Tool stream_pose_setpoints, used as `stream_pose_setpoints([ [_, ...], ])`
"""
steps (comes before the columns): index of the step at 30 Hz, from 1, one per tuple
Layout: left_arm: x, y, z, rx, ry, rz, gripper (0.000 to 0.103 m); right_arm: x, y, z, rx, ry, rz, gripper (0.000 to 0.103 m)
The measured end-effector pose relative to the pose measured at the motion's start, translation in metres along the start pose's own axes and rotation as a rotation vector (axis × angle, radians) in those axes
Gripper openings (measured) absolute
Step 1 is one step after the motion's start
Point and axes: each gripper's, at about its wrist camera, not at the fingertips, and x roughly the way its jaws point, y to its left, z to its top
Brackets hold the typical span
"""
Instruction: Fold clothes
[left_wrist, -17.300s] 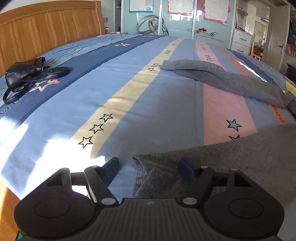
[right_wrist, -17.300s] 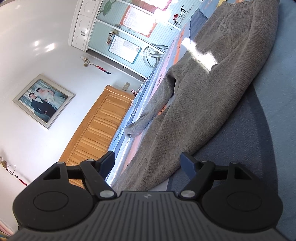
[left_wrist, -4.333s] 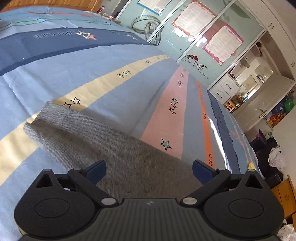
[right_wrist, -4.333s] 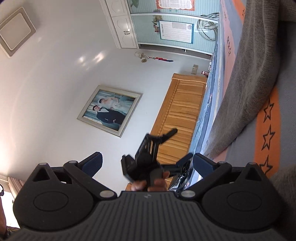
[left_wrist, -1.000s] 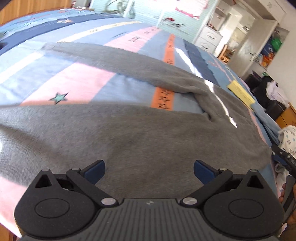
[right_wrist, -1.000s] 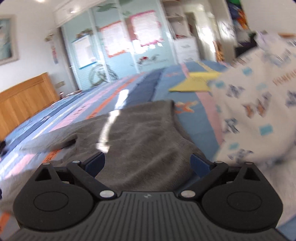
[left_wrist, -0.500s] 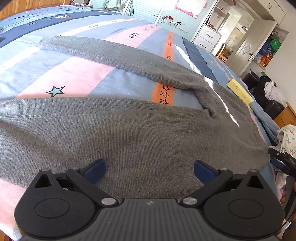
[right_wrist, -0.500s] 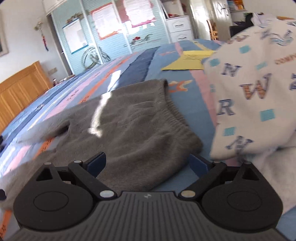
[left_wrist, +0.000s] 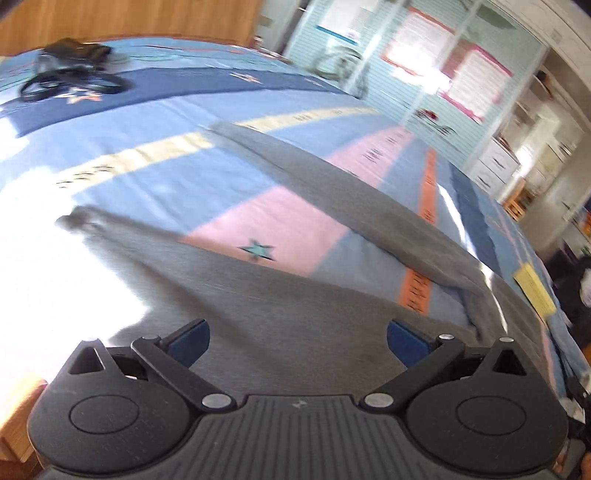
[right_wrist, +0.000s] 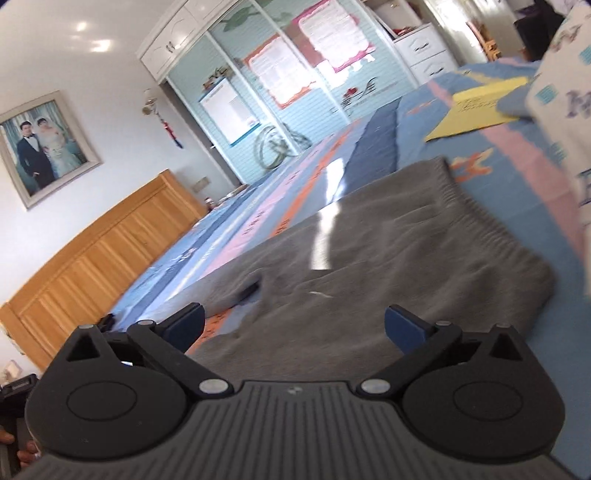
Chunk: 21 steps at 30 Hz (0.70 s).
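Note:
Grey knit trousers (left_wrist: 303, 317) lie spread flat on the striped bed, their two legs running away to the left and far side. My left gripper (left_wrist: 297, 338) hovers open over the near leg, nothing between its blue pads. In the right wrist view the trousers' ribbed waistband end (right_wrist: 424, 258) lies rumpled in front of my right gripper (right_wrist: 293, 325), which is open and holds nothing. The left view is blurred by motion.
A black handbag (left_wrist: 70, 62) sits near the wooden headboard (right_wrist: 99, 251). A yellow paper (right_wrist: 480, 107) lies on the bedspread (left_wrist: 177, 177), and a white letter-print quilt (right_wrist: 561, 103) is heaped at the right. Wardrobes and drawers stand beyond the bed.
The left gripper has swung left, bringing the handbag and the legs' far ends into view. The right gripper has tilted upward and left, showing more wall and headboard. Both stayed open.

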Motion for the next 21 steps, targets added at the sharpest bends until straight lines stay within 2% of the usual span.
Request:
stream_pose_setpoints([
  [5, -0.022, 0.042, 0.024, -0.074, -0.066, 0.059, 0.102, 0.016, 0.021, -0.006, -0.013, 0.030, 0.042, 0.103],
  [8, -0.015, 0.067, 0.035, -0.135, -0.035, 0.032, 0.102, 0.019, 0.025, -0.010, -0.012, 0.038, 0.020, 0.103],
  [14, 0.035, 0.081, 0.028, -0.096, 0.072, -0.076, 0.100, 0.019, 0.014, -0.016, 0.032, 0.036, -0.022, 0.103],
  [15, 0.042, 0.084, 0.028, -0.096, 0.074, -0.073, 0.100, 0.020, 0.012, -0.017, 0.036, 0.037, -0.026, 0.103],
  [17, 0.051, 0.094, 0.029, -0.096, 0.051, -0.039, 0.097, 0.023, 0.010, -0.018, 0.036, 0.042, -0.035, 0.103],
  [18, 0.051, 0.099, 0.031, -0.092, 0.036, -0.022, 0.092, 0.025, 0.010, -0.018, 0.032, 0.047, -0.040, 0.103],
  [21, 0.041, 0.105, 0.038, -0.082, 0.011, 0.094, 0.092, 0.028, 0.011, -0.019, 0.020, 0.052, -0.050, 0.103],
])
